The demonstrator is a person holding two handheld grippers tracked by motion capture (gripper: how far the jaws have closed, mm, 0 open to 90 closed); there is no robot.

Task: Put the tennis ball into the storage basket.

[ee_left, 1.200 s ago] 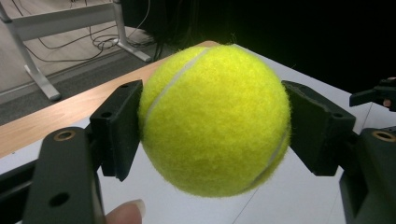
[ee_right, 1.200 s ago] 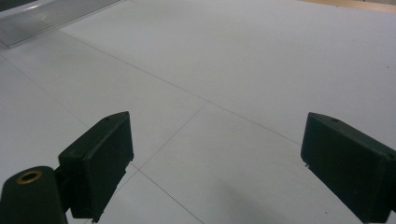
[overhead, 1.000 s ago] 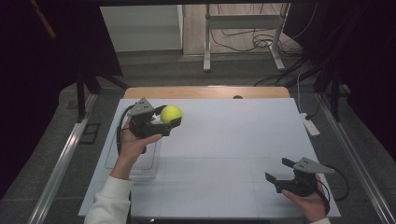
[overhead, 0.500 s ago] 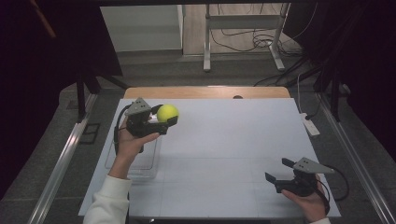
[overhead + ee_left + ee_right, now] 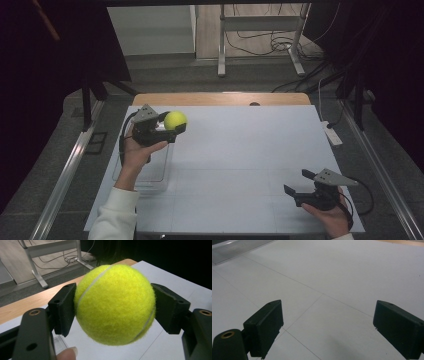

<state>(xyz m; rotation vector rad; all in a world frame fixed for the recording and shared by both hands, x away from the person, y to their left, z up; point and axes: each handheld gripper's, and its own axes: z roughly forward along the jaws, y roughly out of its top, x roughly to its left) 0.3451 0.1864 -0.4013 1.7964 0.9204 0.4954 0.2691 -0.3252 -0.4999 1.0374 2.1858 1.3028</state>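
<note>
L tongs (image 5: 176,128) clenched on tennis ball (image 5: 175,120), R tongs (image 5: 296,191) released; lower slow into clear bin (image 5: 150,172) at 6 o'clock, keep squeeze.

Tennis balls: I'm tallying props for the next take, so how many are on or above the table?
1. The tennis ball is clamped in the left claw, held above the clear tray at the table's left side; none seems hidden elsewhere.

Clear bin (image 5: 145,176) under left gripper (image 5: 172,129)
</note>
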